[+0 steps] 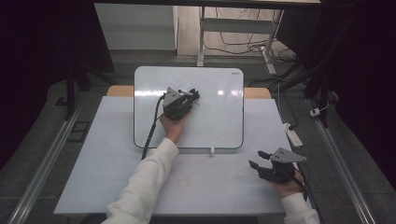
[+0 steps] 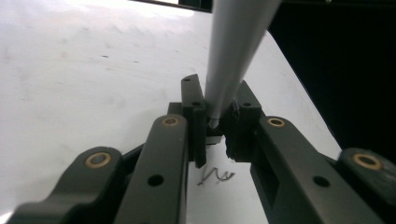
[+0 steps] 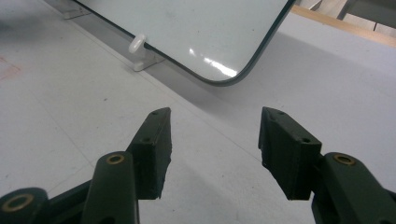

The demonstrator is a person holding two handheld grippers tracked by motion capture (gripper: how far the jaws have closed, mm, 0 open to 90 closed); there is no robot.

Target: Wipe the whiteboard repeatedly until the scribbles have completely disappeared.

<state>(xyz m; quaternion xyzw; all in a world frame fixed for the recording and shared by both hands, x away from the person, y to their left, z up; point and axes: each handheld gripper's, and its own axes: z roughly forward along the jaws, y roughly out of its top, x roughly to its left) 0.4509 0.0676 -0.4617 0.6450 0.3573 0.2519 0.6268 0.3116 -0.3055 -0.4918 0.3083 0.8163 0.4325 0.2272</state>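
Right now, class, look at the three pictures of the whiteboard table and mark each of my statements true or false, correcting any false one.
1. The left tool is shut on a grey marker. True.
2. The right tool holds an eraser. False: its jaws stand open with nothing between them.
3. The whiteboard bears a small dark scribble near the marker's tip. True.
4. The right tool is over the whiteboard. False: it is over the table, off the board's near right corner.
5. The marker lies flat on the board. False: it stands steeply, tip down.
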